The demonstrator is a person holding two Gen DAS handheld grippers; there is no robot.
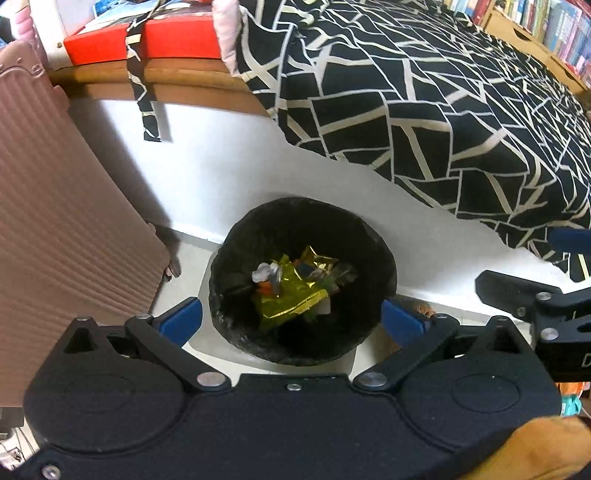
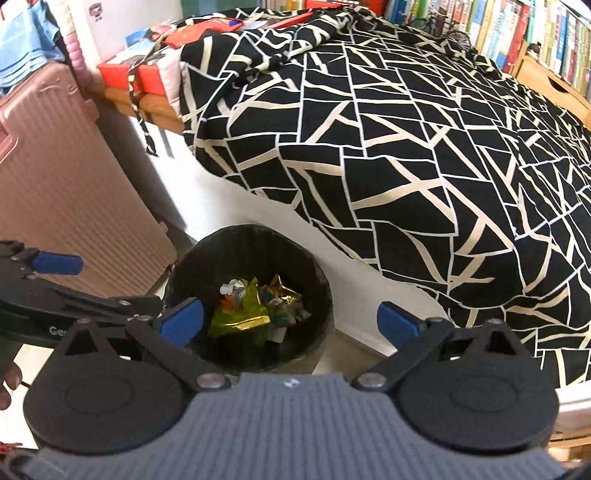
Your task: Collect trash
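Both the left gripper [image 1: 291, 317] and right gripper [image 2: 290, 321] hang spread and empty above the bin [image 1: 303, 218], its trash [image 1: 295, 286] low inside. Beyond, the duvet [image 1: 443, 110] overhangs; a finger could snag the liner or tip the bin.

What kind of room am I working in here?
Most likely a bedroom: a bed under a black-and-cream duvet, packed bookshelves behind it, and a pink suitcase standing beside a black-lined trash bin on the floor.
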